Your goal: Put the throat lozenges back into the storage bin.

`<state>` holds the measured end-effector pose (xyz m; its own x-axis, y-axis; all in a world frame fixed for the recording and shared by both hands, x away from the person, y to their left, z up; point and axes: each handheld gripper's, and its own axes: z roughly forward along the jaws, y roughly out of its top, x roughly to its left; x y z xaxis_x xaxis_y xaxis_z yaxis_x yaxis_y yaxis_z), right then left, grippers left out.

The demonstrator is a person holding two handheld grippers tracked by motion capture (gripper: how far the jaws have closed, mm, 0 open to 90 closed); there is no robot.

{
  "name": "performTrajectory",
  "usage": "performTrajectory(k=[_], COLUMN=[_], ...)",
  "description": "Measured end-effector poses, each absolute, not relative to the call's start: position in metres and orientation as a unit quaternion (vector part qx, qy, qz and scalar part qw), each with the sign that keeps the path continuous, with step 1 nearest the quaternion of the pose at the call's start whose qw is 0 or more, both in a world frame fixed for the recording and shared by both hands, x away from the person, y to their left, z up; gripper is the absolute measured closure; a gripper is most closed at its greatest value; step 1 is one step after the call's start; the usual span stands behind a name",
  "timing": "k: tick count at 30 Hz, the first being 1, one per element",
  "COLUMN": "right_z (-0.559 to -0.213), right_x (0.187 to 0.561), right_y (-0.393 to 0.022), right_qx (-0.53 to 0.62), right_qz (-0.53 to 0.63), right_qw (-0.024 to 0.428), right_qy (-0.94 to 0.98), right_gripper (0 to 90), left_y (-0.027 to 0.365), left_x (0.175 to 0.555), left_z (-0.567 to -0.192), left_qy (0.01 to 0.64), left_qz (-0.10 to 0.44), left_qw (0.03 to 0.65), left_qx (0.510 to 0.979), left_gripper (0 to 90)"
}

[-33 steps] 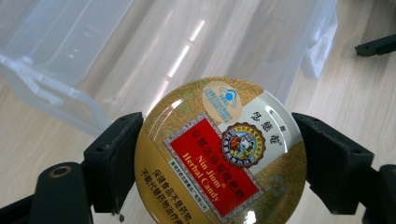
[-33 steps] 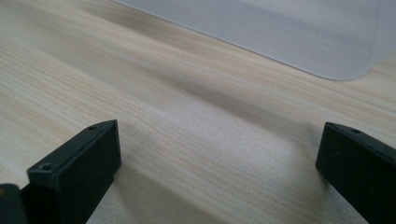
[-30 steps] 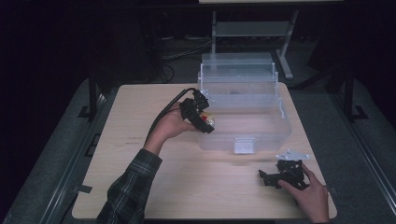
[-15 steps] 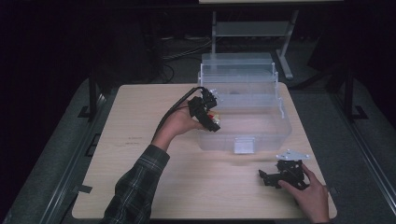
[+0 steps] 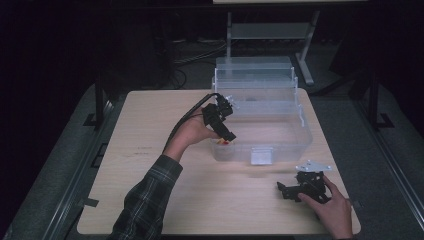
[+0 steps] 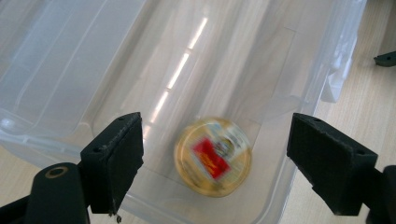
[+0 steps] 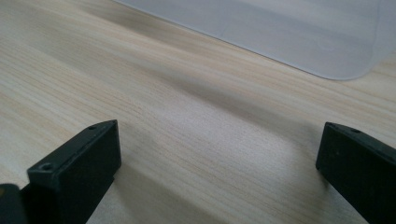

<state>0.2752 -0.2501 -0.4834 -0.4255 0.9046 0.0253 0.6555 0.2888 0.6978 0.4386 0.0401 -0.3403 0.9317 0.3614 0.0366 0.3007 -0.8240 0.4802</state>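
Here my left hand-held gripper (image 6: pixel 215 154) hangs wide open over a round yellow container (image 6: pixel 213 156) lying in the clear bin's (image 5: pixel 295 135) near-left corner; my right hand-held gripper (image 5: pixel 286 189) rests wide open by the desk's (image 5: pixel 150 165) near-right corner.

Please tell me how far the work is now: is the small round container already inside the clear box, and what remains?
Looks done: the round container lies in the clear box, near its corner, and its blur suggests it was just dropped. In hand: nothing; the left gripper hangs open above it, and the right gripper rests open on the table. Left to do: cannot tell; no other loose items are visible.
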Motion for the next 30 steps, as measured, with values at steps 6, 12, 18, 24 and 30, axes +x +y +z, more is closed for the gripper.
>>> performTrajectory(k=[6, 12, 18, 24, 30], right_z=[-0.483, -0.484, -0.484, -0.483, -0.483], right_x=[0.275, 0.275, 0.275, 0.275, 0.275], right_y=[-0.250, -0.250, -0.250, -0.250, -0.250], right_qx=[0.500, 0.500, 0.500, 0.500, 0.501], right_qz=[0.325, 0.325, 0.325, 0.325, 0.325], right_qw=[0.192, 0.191, 0.191, 0.191, 0.190], right_qy=[0.779, 0.779, 0.779, 0.779, 0.779], right_gripper=[0.0, 0.0, 0.0, 0.0, 0.0], left_y=[0.045, 0.057, 0.069, 0.083, 0.100], left_x=[0.434, 0.426, 0.417, 0.413, 0.408], left_z=[-0.336, -0.329, -0.324, -0.323, -0.326], left_qy=[0.177, 0.179, 0.179, 0.183, 0.195], left_qz=[0.065, 0.068, 0.071, 0.074, 0.077], left_qw=[0.249, 0.263, 0.271, 0.275, 0.279], left_qx=[0.950, 0.946, 0.943, 0.941, 0.937], left_gripper=[18.2, 18.3, 18.7, 18.7, 18.7])
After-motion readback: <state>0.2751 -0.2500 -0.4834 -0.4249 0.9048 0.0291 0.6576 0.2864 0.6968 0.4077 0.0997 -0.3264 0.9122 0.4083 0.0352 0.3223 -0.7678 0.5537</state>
